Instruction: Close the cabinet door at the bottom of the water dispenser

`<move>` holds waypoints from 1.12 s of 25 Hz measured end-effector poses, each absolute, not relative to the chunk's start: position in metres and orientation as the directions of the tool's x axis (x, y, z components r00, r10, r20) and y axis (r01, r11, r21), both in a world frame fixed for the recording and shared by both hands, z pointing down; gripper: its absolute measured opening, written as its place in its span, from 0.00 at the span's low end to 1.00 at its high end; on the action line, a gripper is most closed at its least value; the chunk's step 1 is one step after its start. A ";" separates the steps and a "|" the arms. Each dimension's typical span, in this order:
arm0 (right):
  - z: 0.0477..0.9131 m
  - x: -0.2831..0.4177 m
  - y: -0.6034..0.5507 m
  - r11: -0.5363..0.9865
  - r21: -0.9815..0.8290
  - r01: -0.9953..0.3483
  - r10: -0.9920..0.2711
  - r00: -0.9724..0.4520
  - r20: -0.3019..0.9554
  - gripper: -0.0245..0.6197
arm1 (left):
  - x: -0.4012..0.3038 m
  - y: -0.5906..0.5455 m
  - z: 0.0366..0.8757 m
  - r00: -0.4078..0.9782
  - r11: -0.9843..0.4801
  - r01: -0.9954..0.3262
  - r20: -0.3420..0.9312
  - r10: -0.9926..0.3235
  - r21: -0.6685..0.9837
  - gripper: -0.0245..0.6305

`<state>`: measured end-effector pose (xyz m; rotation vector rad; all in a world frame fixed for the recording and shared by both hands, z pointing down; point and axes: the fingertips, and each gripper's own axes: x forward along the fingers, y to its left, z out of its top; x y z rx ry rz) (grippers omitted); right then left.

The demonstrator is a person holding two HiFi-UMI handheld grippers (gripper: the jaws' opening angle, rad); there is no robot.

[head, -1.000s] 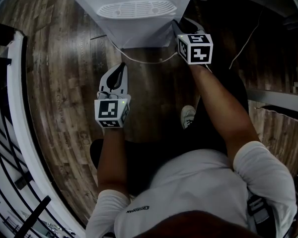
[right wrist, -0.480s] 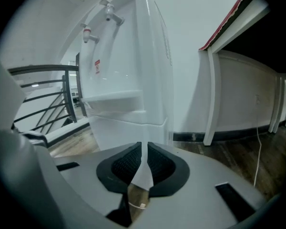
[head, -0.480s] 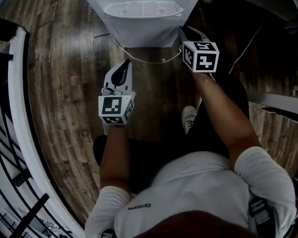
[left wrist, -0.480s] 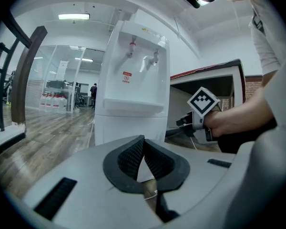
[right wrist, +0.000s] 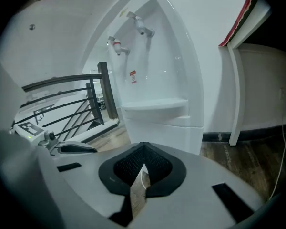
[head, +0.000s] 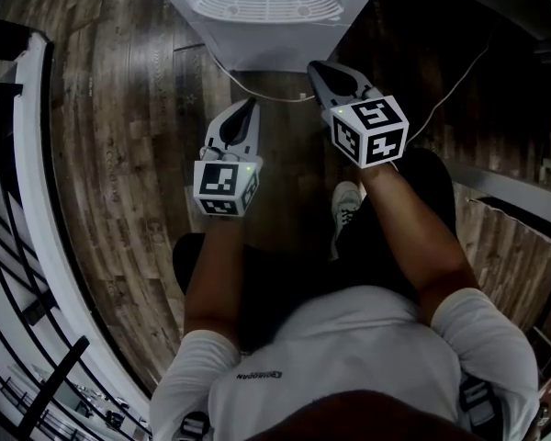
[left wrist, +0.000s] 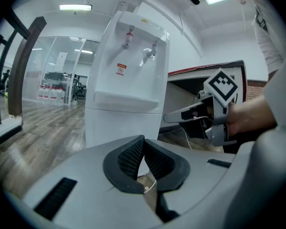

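The white water dispenser (head: 266, 7) stands at the top of the head view, its drip grille facing me. In the left gripper view its lower cabinet front (left wrist: 117, 128) looks flush with the body, with no open door showing. My left gripper (head: 251, 105) hangs over the floor a short way before the dispenser, shut and empty, its pads (left wrist: 133, 156) meeting at the tip. My right gripper (head: 314, 66) is off the dispenser's front right corner, apart from it, also shut with nothing between its pads (right wrist: 150, 162). It shows in the left gripper view (left wrist: 168, 119).
A white cord (head: 257, 95) lies on the wooden floor at the dispenser's base. A dark railing on a white curb (head: 32, 200) runs along the left. A white table leg (right wrist: 234, 94) and a dark desk stand to the right. The person's shoe (head: 346, 205) is below the grippers.
The right gripper has drawn back from the dispenser's right corner toward the person and its jaws have closed. The left gripper has hardly moved.
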<state>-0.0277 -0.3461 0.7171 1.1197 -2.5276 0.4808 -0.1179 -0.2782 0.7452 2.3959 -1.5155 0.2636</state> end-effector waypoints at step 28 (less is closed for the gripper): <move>0.326 -0.046 -0.189 0.749 -0.229 -0.622 -0.467 -0.741 0.483 0.07 | -0.150 -0.153 0.319 0.384 -0.359 -0.922 0.473 -0.793 0.147 0.03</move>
